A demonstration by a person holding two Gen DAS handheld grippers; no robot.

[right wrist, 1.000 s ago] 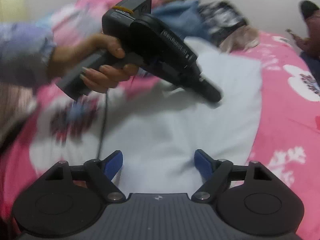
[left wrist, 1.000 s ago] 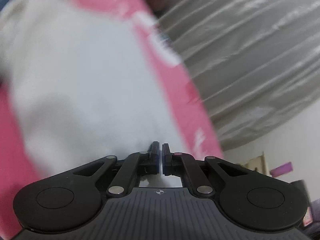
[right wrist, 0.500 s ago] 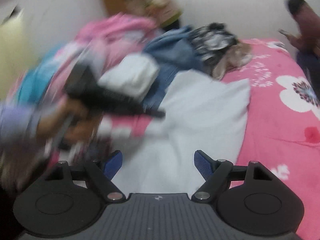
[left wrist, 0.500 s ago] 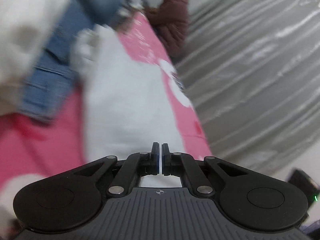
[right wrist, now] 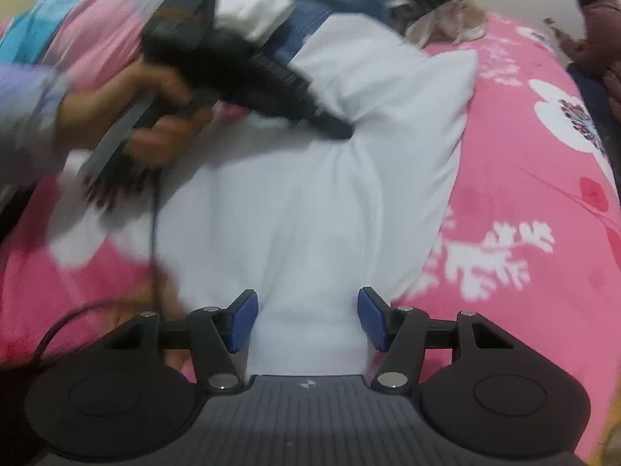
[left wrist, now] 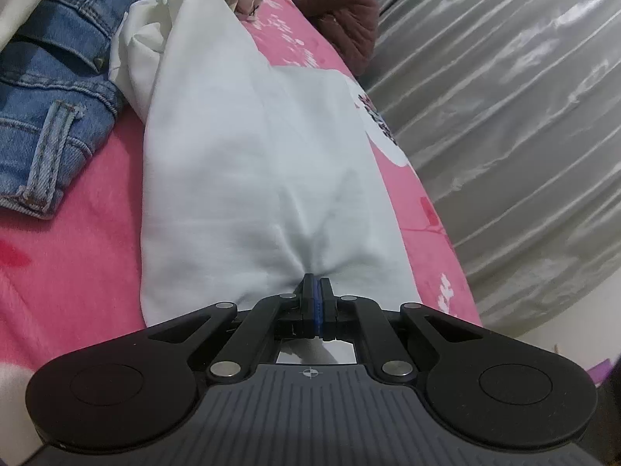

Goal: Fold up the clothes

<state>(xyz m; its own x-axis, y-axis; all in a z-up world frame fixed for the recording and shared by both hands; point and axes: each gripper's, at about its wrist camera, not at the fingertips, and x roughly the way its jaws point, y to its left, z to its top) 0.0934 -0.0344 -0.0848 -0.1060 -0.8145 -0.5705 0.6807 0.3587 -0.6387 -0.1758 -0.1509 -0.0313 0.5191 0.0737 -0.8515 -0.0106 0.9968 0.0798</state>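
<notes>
White garment (left wrist: 248, 163) flat on the pink bed (left wrist: 70, 240) beside jeans (left wrist: 50, 89) | left wrist: left hand-held gripper (left wrist: 315, 291) clamped on its near edge | right wrist: right hand-held gripper (right wrist: 306, 318) has just been narrowing, cloth between its pads, not yet pinched | advice: grip firmly before lifting both corners evenly.

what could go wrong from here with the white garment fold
1. The left gripper is shut on only a small pinch of the white garment; a pull may slip it free.
2. The right gripper, whose jaws have just been closing, straddles the hem without pressing it, so it may close on too little cloth.
3. The jeans touch the garment's far end and could get dragged along.
</notes>
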